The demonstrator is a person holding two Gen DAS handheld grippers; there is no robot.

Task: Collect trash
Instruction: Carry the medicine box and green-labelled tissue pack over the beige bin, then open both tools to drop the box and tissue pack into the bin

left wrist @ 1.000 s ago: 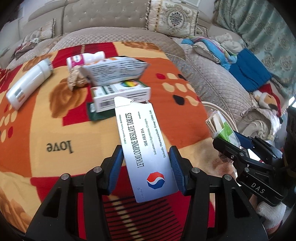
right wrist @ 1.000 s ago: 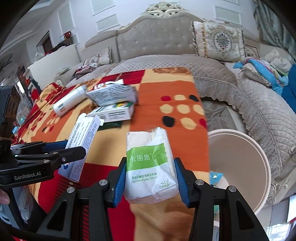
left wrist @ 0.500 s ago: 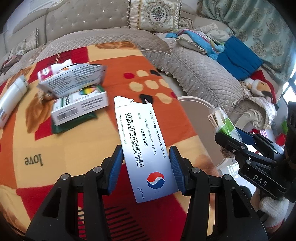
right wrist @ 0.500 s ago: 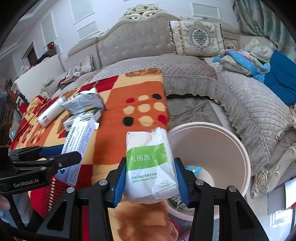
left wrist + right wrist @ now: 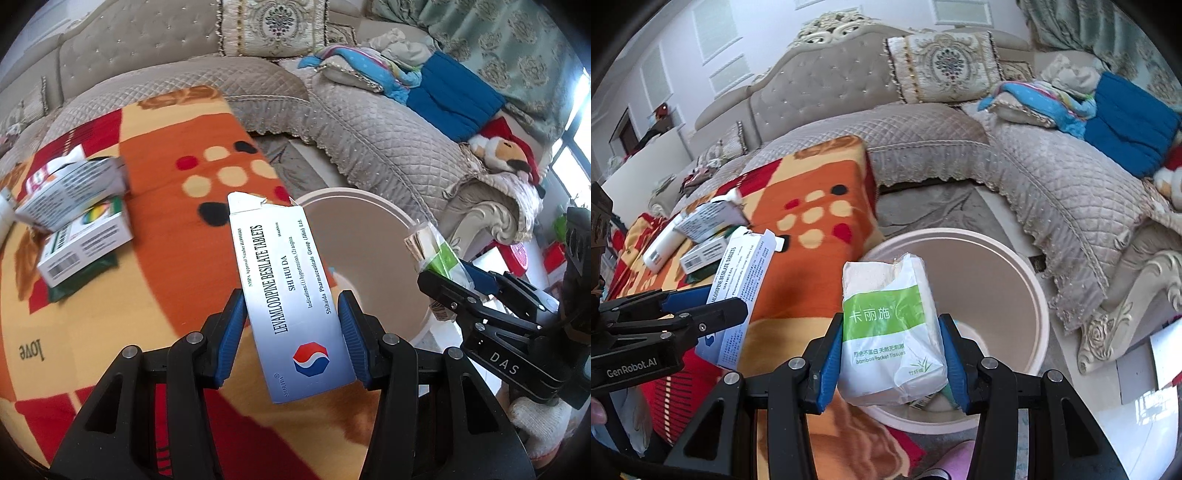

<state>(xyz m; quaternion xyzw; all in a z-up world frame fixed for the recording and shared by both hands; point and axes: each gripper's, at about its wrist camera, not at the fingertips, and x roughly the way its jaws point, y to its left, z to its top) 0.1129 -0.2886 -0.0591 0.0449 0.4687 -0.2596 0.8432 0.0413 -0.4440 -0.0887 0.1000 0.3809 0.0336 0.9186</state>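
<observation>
two pieces of trash held beside the pale bin

the tablet box [image 5: 291, 295], white with blue print and a red-and-blue emblem, is clamped between the blue pads of the left hand-held gripper [image 5: 291, 328]. its torn top flap points up and away from the camera. in the left wrist view the box stands in front of the near rim of the pale round bin [image 5: 373, 229], partly over the blanket edge.

the tissue pack [image 5: 890, 325], white with a green band, is squeezed between the pads of the right hand-held gripper [image 5: 890, 354]. in the right wrist view it overlaps the bin's [image 5: 997, 280] open mouth, and some wrappers lie at the bottom of the bin behind it.

the two hand-held grippers are side by side, each visible at the edge of the other's view, and a white glove shows under the right one.

the bin stands on the floor just beside the patterned blanket [image 5: 155, 266], orange, red and yellow with dots, that covers the surface. further back on the blanket lie two more small boxes [image 5: 77, 236], one resting on the other, with a dark green packet under them, and a white bottle [image 5: 661, 247] next to them.

a quilted beige sofa [image 5: 369, 122] wraps around behind, carrying an embroidered cushion, folded blue cloth and a plush toy.
</observation>
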